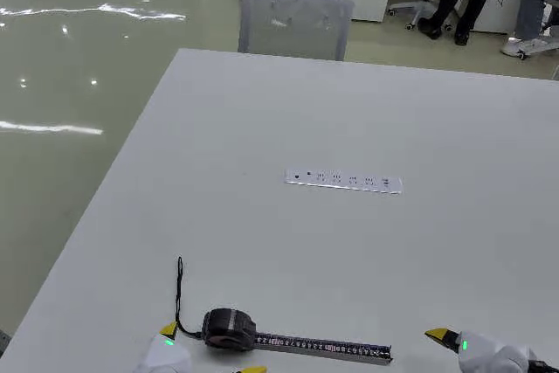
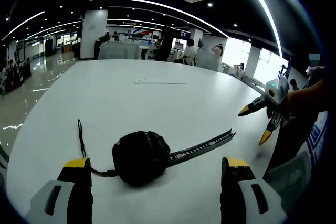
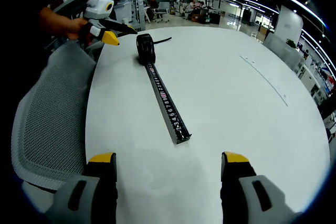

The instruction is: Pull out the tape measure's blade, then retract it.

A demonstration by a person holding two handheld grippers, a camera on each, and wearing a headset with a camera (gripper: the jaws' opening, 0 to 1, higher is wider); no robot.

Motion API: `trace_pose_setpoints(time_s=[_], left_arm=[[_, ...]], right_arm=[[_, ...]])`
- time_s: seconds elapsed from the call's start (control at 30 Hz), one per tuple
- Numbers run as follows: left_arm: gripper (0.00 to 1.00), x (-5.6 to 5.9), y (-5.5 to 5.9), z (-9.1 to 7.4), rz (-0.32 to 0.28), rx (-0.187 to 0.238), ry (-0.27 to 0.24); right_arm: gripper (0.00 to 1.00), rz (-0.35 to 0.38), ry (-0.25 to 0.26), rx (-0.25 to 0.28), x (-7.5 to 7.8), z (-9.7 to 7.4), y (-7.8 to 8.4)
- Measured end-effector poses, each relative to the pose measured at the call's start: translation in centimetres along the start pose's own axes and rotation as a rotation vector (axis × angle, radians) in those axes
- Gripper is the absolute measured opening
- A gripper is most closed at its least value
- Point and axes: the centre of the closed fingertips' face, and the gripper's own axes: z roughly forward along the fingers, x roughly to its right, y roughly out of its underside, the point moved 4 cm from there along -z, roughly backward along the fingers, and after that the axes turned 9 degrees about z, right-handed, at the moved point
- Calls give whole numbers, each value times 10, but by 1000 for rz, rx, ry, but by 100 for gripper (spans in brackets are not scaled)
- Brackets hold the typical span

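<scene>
lying near the front edge of a white bench (image 1: 349, 102), a black tape measure (image 1: 229, 329) is resting with its blade (image 1: 323, 348) pulled out. the blade is running flat along the bench toward the person's right, its printed numbers facing up. a thin black wrist strap (image 1: 179, 290) is trailing from the tape measure toward the far side of the bench.

in the left gripper view, the left tongs (image 2: 157, 163) are standing wide apart, with the tape measure's body sitting just ahead of them, between their yellow tips. they are gripping nothing, and it is not clear whether either tip is touching it.

in the right gripper view, the right tongs (image 3: 168, 157) are also standing apart and holding nothing. the blade's free end is lying just ahead of them, not touching.

farther back on the bench, a flat white socket strip (image 1: 343, 181) is lying well apart from the tape measure. a grey mesh chair (image 1: 295, 22) is standing at the bench's far edge.
</scene>
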Motion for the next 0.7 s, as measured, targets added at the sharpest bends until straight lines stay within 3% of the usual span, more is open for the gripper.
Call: trace_pose_setpoints(time_s=[0.03, 0.07, 0.2, 0.43, 0.7], left_arm=[[100, 1, 0, 1, 1, -2, -1], [100, 13, 5, 10, -1, -16, 15], [100, 13, 5, 10, -1, -17, 14], [100, 7, 4, 13, -64, 23, -27], [100, 5, -4, 18, -56, 47, -38]], right_arm=[[80, -5, -3, -2, 1, 1, -2], [78, -42, -50, -41, 7, 14, -9], [73, -49, -52, -44, 7, 14, -10], [60, -141, -108, -110, 18, 36, -15], [45, -117, -161, -163, 24, 56, -15]])
